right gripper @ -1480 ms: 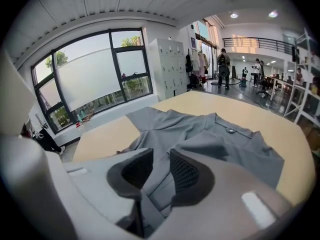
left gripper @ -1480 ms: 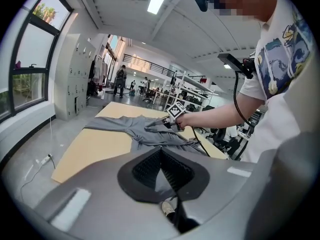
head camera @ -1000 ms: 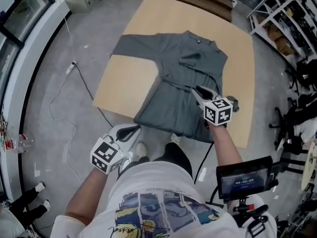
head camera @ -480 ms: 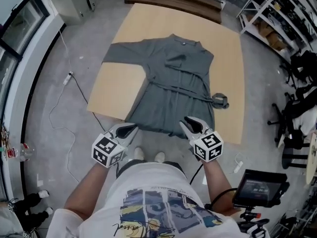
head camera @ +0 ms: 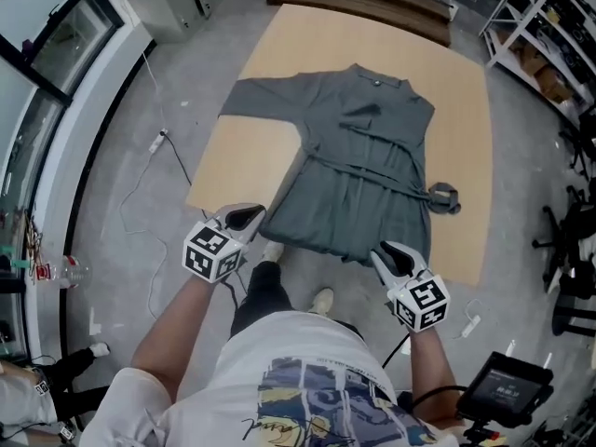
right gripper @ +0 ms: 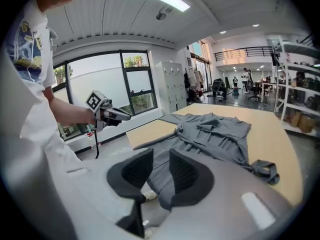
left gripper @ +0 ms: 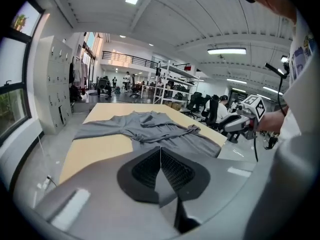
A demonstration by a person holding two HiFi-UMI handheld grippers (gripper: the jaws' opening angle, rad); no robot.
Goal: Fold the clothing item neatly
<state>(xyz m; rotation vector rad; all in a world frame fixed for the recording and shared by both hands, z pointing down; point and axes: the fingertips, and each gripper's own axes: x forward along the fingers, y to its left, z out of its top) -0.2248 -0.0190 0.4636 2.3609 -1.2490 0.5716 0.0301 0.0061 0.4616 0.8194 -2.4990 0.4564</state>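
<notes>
Grey long-sleeved cloth garment: lies flat, front up, on a pale wooden rectangular table top, ahead of both grippers. Collar at the far end from the tools, hem at the near table edge. One sleeve is spread out sideways, ahead of the left gripper. A thin grey fabric belt crosses the waist; its knotted end rests on bare wood ahead of the right gripper and a little to its outer side.

Left gripper: held just off the near table edge, beside the hem's left corner, not touching the cloth. In the left gripper view the jaws meet pad to pad with nothing between them; the garment lies well ahead.

Right gripper: at the near edge, close to the hem's right corner. In the right gripper view the jaws stand a narrow gap apart and grip nothing; the hem of the garment shows beyond the gap. I cannot tell from the head view whether the tip touches the hem.

Below and between the tools: the person's light-coloured shoe on the grey floor. A white cable runs over the floor out beyond the left gripper.
</notes>
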